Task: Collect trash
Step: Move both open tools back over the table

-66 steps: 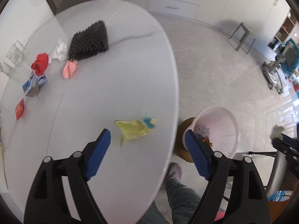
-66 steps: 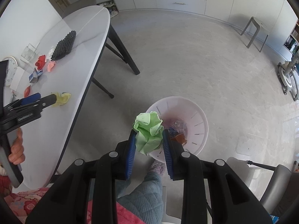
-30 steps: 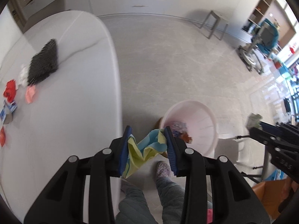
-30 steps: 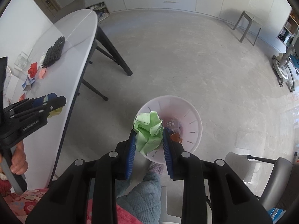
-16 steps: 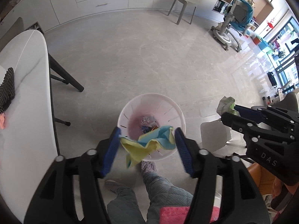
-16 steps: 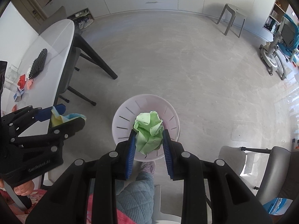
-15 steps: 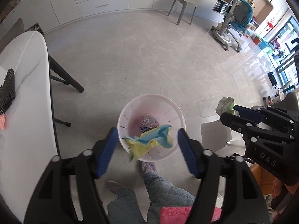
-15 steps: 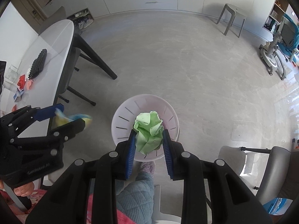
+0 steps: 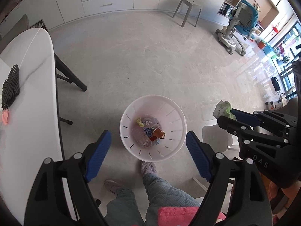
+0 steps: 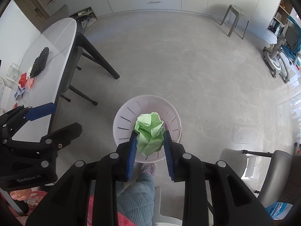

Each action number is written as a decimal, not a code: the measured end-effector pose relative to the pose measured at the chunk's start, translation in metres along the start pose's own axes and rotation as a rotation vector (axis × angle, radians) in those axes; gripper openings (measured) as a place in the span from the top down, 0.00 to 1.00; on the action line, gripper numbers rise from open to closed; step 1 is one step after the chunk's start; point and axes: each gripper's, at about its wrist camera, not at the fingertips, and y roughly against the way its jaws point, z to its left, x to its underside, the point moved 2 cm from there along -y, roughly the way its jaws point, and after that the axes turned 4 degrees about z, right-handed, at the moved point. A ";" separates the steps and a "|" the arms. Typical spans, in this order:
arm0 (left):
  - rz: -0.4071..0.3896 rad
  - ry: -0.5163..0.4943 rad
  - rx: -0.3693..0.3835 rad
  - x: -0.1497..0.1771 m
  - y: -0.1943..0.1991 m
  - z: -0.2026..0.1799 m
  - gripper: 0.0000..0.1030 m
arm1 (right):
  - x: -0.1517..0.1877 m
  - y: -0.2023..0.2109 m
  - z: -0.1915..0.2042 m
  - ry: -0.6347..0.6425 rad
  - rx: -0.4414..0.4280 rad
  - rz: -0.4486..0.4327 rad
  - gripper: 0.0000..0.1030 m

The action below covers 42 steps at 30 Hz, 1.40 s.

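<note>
Left wrist view: left gripper (image 9: 148, 154) above the white slotted bin (image 9: 176, 113), jaws opening wide with nothing between them; bin framed between the blue pads, wrappers and a yellow scrap (image 9: 139, 121) lying on its bottom. Nothing left to release here, so best to lift clear and swing toward 9 o'clock for more. White table (image 9: 33, 113) at 9 o'clock with a black mesh mat (image 9: 10, 86) and a pink crumpled scrap (image 9: 5, 115) just below it. Right gripper (image 9: 225, 117) at 3 o'clock, pinching a green wad (image 9: 222, 108). Slippered foot (image 9: 148, 167) touching the bin's near edge at 6 o'clock

Right wrist view: right gripper (image 10: 150, 148) clamped narrow on the crumpled green paper ball (image 10: 149, 133), directly over the bin (image 10: 122, 120). Good drop: keep centred over the opening, spread the jaws fully. Left gripper's empty jaws at 9 o'clock, beside the bin, not over it. Table at 10 o'clock holding a red scrap (image 10: 22, 79) and small blue carton (image 10: 18, 94). Grey stool (image 10: 234, 18) at 1 o'clock, well apart
</note>
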 end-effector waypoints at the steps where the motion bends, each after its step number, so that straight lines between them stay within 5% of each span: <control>1: -0.003 0.002 -0.003 0.002 0.000 -0.001 0.23 | 0.000 -0.001 0.001 0.002 -0.001 0.003 0.72; 11: -0.021 0.065 -0.037 0.014 0.028 0.036 0.20 | -0.006 -0.020 0.023 0.042 -0.011 0.040 0.67; 13: -0.027 0.092 -0.037 0.017 0.034 0.045 0.19 | -0.007 -0.023 0.028 0.046 -0.012 0.046 0.57; 15: -0.036 0.117 -0.040 0.019 0.040 0.053 0.13 | -0.008 -0.024 0.035 0.049 -0.003 0.044 0.37; 24: -0.082 0.221 -0.073 0.034 0.065 0.101 0.10 | -0.019 -0.013 0.074 0.078 0.014 0.003 0.05; 42: -0.178 0.587 -0.190 0.115 0.122 0.255 0.08 | -0.055 0.009 0.232 0.333 -0.079 -0.070 0.02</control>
